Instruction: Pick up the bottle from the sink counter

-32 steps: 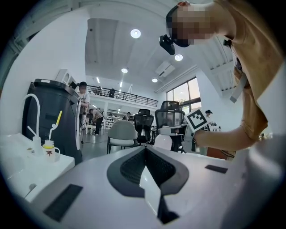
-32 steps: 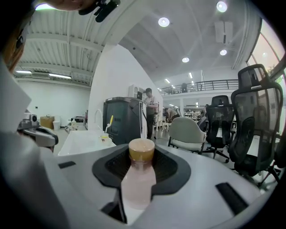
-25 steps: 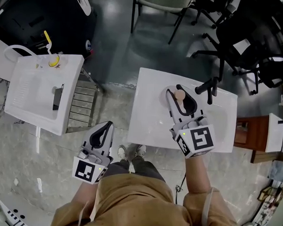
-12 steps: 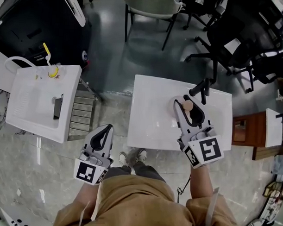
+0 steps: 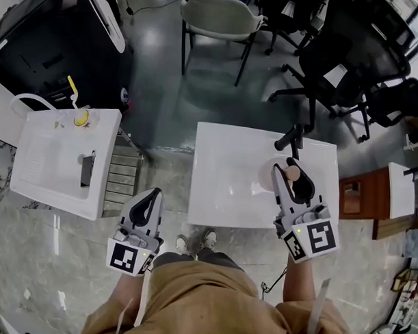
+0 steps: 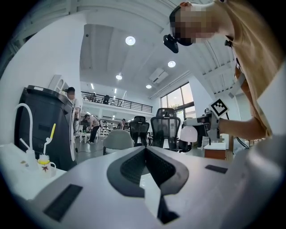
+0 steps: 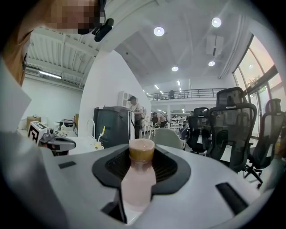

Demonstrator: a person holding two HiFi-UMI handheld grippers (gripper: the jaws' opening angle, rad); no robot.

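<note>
The bottle (image 5: 291, 173) shows only its round tan top in the head view. It sits between the tips of the right gripper (image 5: 291, 170), above the right part of the sink counter (image 5: 226, 163) and just in front of the counter's black faucet (image 5: 293, 138). With its top facing the camera, the bottle's long axis looks upright, crosswise to the jaws. From so steep an angle I cannot tell whether its base is clear of the counter top. The left gripper (image 5: 152, 195) hangs over the floor off the counter's front left corner, well apart from the bottle, so the right hand is the nearer one. The marker cube (image 5: 311, 240) on the right gripper bears a black-and-white square pattern and no words.

In the left gripper view, the left gripper (image 6: 145, 150) has its jaws brought together at the tips. Nothing lies between the dark pads, so it carries nothing.

In the right gripper view, the bottle (image 7: 137, 183) stands between the dark pads of the right gripper (image 7: 142, 154). The jaws are about half closed and press its pale pink body from both sides, with the tan cap (image 7: 141, 150) uppermost. No label, brand or writing can be read on it.

Since the bottle is already in the tool, the coming move turns on bottle and counter. It should go straight up from the counter top with the axis kept upright.
</note>
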